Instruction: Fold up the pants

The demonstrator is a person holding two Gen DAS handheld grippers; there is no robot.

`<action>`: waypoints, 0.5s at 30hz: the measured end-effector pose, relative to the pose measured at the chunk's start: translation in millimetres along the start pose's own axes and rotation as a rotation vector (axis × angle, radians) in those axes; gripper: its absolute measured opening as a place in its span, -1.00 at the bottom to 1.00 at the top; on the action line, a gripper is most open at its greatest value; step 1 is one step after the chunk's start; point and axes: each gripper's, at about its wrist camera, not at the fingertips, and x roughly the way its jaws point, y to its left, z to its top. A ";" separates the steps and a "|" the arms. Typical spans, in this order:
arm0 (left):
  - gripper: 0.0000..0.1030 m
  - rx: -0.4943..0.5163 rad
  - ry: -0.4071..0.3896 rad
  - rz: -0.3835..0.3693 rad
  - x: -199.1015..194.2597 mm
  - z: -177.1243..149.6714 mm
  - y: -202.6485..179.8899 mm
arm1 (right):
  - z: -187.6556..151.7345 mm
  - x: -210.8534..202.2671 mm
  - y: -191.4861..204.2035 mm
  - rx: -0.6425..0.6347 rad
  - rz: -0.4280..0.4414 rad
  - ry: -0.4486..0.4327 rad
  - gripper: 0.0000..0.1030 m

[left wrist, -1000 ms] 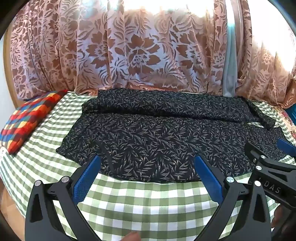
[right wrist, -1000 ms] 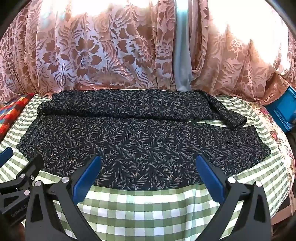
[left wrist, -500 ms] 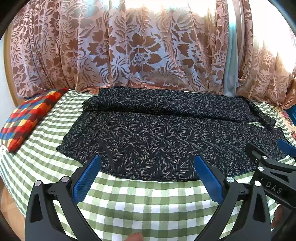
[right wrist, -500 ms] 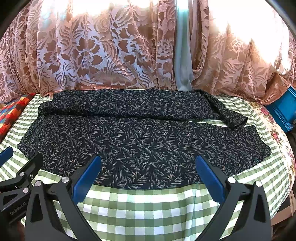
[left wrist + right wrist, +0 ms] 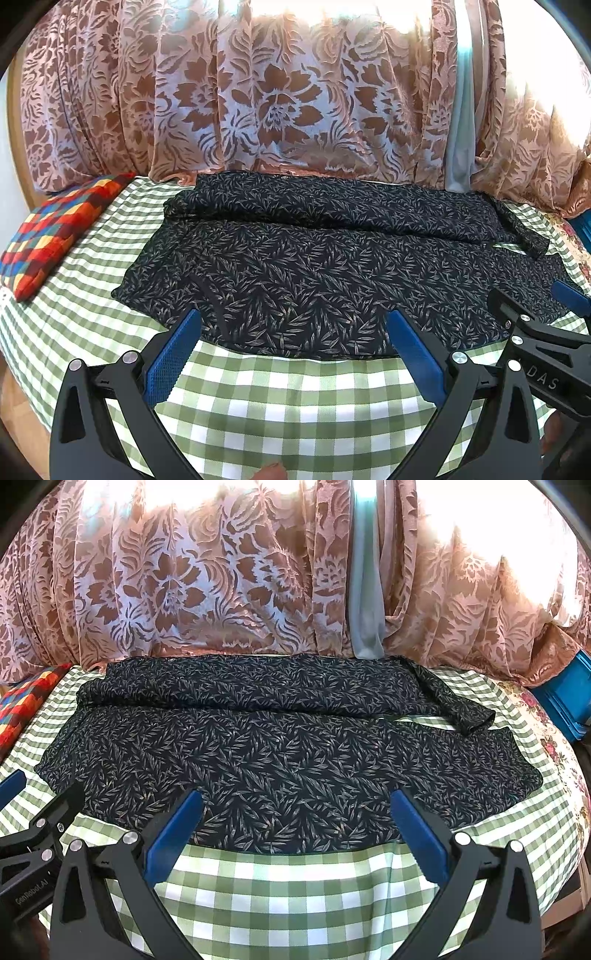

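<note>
Dark leaf-printed pants are shown spread flat across a bed covered by a green-and-white checked sheet. The two legs are laid side by side and run toward the right, the far leg lying along the foot of a pink floral curtain. The end of the far leg is seen turned back over the gap between the legs at the right. The near edge of the pants is seen just beyond the blue fingertips of both tools.

The left tongs are held with jaws wide apart, above bare sheet in front of the near edge of the pants; nothing is gripped. The right tongs are likewise held wide apart and empty, in front of the near edge further to the right. Each tool is visible at the margin of the other's view.

A multicoloured checked pillow is seen at the left end of the bed, apart from the pants. A flowered cloth is seen on the right end, and a blue crate beyond it.
</note>
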 end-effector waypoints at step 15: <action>0.94 -0.010 -0.004 -0.005 -3.3 -2.2 -0.8 | -5.2 1.1 -3.2 0.002 0.006 0.009 0.97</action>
